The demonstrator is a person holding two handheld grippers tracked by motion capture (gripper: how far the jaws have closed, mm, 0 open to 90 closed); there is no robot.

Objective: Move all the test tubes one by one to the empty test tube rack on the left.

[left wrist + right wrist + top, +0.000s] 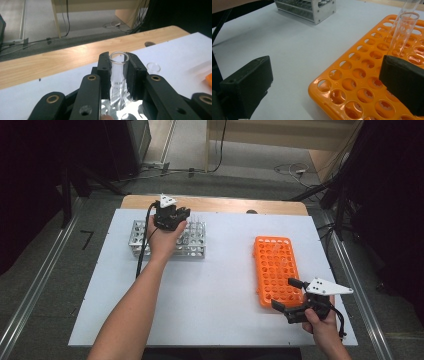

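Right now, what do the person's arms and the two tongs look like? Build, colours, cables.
Both tongs are black, with blocky flat pads. The left tongs carry a grey three-cornered plate and trail a black cable along the forearm; brass-coloured pivot rings show on their linkage arms. The right tongs have a larger grey plate with dark dots and a black cable. Forearms bare, no sleeves or gloves.

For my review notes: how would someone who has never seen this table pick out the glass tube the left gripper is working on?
Start at the metal rack on the left half of the white table. The left gripper hangs over it, jaws shut on a clear test tube standing upright above the rack. Unlike the bare tube beside it, black pads flank this one.
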